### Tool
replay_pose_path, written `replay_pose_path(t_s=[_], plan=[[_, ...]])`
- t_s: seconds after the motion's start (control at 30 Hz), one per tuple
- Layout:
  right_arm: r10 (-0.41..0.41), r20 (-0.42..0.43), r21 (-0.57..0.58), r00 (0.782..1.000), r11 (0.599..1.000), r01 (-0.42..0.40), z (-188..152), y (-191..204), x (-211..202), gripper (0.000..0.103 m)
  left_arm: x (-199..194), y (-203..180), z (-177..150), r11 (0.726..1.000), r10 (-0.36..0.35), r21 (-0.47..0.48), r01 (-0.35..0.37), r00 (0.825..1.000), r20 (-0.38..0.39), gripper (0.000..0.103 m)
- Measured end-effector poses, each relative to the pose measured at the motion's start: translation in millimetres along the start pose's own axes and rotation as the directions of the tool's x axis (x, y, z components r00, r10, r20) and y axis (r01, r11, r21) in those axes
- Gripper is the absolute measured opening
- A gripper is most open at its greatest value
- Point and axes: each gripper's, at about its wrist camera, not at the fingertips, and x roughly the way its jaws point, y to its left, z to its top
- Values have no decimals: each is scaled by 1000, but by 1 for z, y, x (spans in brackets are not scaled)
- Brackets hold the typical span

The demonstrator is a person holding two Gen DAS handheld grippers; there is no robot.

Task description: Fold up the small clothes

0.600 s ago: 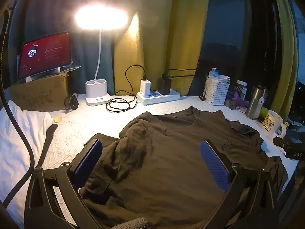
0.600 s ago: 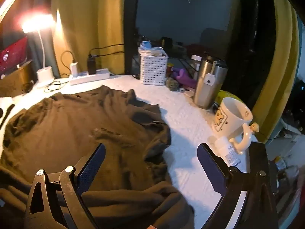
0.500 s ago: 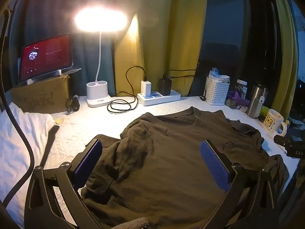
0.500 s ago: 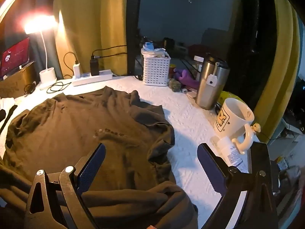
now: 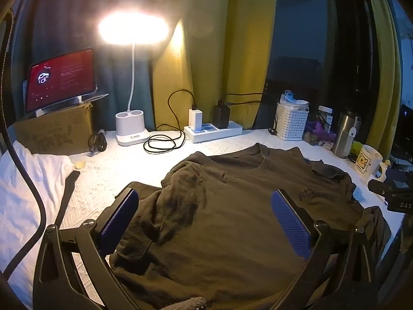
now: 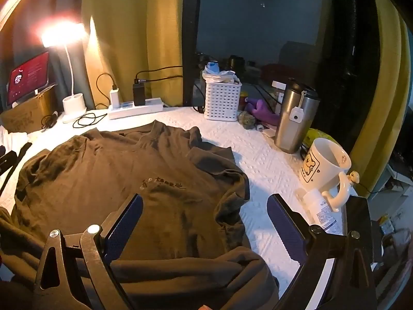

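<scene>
A dark brown shirt [image 5: 232,206] lay spread out on the white table [image 5: 124,165], front side up, with its neck toward the far edge. It was not flat yet. The sleeve on the left side of the left wrist view was bunched up in a lump [image 5: 185,180], and the other sleeve [image 6: 222,170] was crumpled near the mug. The bottom part hung off the near edge of the table.

The left hand-held gripper [image 5: 204,222] hung over the middle of the shirt, opened wide, with nothing in it. The right hand-held gripper [image 6: 205,226] was opened wide too, over the shirt's right edge, and it held nothing.

No fold looked done, so this seemed to be the very start. The next move likely called for each gripper to pinch a sleeve or side edge and pull it smooth before folding it in.

Close by stood a white mug [image 6: 325,165], a metal cup [image 6: 294,118], a white basket [image 6: 223,98] and a bright lamp [image 5: 133,29].
</scene>
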Motion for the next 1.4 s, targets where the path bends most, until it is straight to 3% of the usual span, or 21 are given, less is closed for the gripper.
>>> replay_pose_path(t_s=[1.4], plan=[[55,11,-9,998,998,-55,3,10,-9,98,0,-5,-5,1000,-10,4,10,1000,-5,102]])
